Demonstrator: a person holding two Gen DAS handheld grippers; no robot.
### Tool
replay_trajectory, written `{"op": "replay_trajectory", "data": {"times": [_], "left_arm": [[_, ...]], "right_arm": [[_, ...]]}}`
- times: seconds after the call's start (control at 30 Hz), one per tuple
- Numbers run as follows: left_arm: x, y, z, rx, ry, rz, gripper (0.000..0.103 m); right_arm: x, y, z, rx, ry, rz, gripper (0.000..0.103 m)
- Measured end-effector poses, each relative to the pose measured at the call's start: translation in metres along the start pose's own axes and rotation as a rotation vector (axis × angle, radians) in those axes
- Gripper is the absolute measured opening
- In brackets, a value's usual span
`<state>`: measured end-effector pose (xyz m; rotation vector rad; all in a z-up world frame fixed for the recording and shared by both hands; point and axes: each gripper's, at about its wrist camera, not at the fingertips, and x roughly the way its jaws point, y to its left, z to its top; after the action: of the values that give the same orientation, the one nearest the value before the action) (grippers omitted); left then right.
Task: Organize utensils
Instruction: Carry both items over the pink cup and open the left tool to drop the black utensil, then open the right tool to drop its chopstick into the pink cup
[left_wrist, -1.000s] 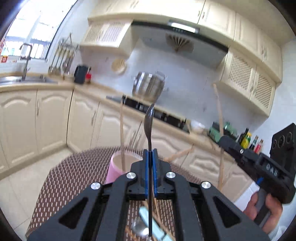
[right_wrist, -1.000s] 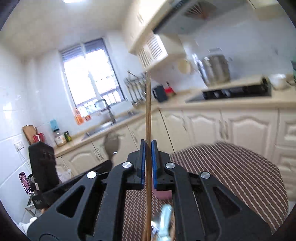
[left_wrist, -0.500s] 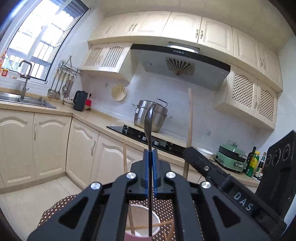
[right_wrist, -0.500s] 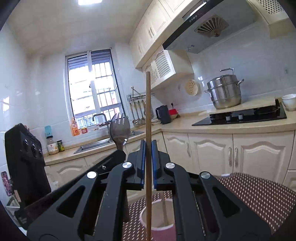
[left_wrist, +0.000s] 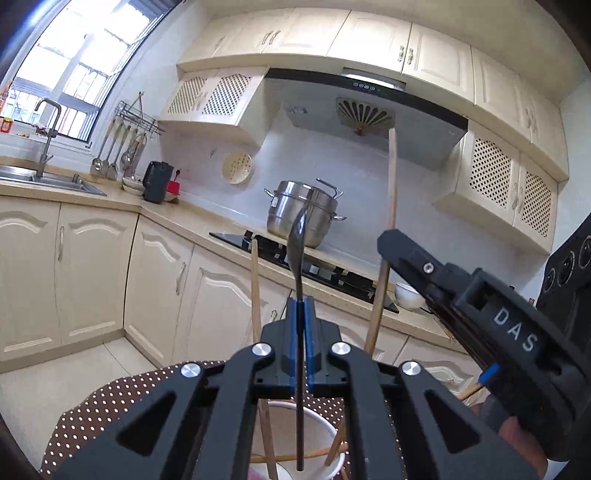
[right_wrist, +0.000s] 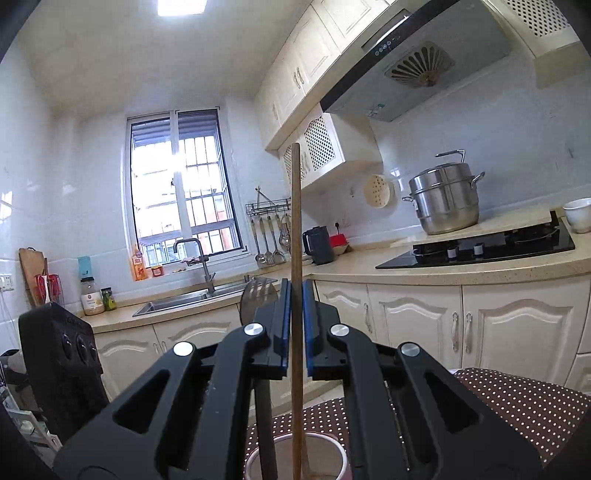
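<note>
Left wrist view: left tool (left_wrist: 300, 314) pinching the fork (left_wrist: 297, 258), right tool (right_wrist: 293, 306) pinching a chopstick (right_wrist: 295, 221); both hang over the cup (left_wrist: 328, 435) below, where releasing together could tangle them or tip it.

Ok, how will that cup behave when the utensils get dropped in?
The cup looks light and tall, so it may tip. Chopsticks already lean on its rim, adding sideways load. The metal spork is probably heavier than the held chopstick.

One cup (left_wrist: 325, 439) sits on the dotted cloth — just one. Two grippers show, the left gripper (left_wrist: 300, 314) and the right gripper (right_wrist: 294, 302). One fork (left_wrist: 297, 243) — and four wooden chopsticks (left_wrist: 388, 236) at least.
</note>
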<state>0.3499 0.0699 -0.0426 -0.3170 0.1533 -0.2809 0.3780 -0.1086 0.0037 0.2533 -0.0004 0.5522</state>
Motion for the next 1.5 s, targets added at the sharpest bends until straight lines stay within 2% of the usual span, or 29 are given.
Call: {"op": "replay_trajectory", "data": {"times": [0.1, 0.17, 0.2, 0.53, 1.0, 1.5], "left_arm": [[-0.002, 0.001, -0.001, -0.005, -0.002, 0.001, 0.005], [-0.002, 0.001, 0.0, -0.008, 0.004, 0.001, 0.012], [-0.003, 0.001, 0.0, -0.009, 0.002, 0.005, 0.02], [-0.024, -0.002, 0.011, -0.004, -0.013, 0.047, 0.034], [-0.042, -0.009, 0.023, 0.029, -0.017, 0.087, 0.037], [-0.052, -0.009, 0.031, 0.032, -0.013, 0.089, 0.039]], "right_arm": [[-0.002, 0.0, 0.0, -0.005, 0.0, -0.001, 0.007], [-0.003, 0.001, -0.001, -0.005, 0.0, -0.006, 0.007], [-0.003, 0.0, -0.001, -0.005, 0.001, -0.01, 0.007], [-0.008, 0.004, 0.002, -0.023, 0.004, -0.029, 0.007], [-0.016, 0.007, 0.002, -0.018, -0.043, -0.038, 0.007], [-0.016, 0.011, -0.001, -0.049, -0.009, -0.063, 0.008]]}}
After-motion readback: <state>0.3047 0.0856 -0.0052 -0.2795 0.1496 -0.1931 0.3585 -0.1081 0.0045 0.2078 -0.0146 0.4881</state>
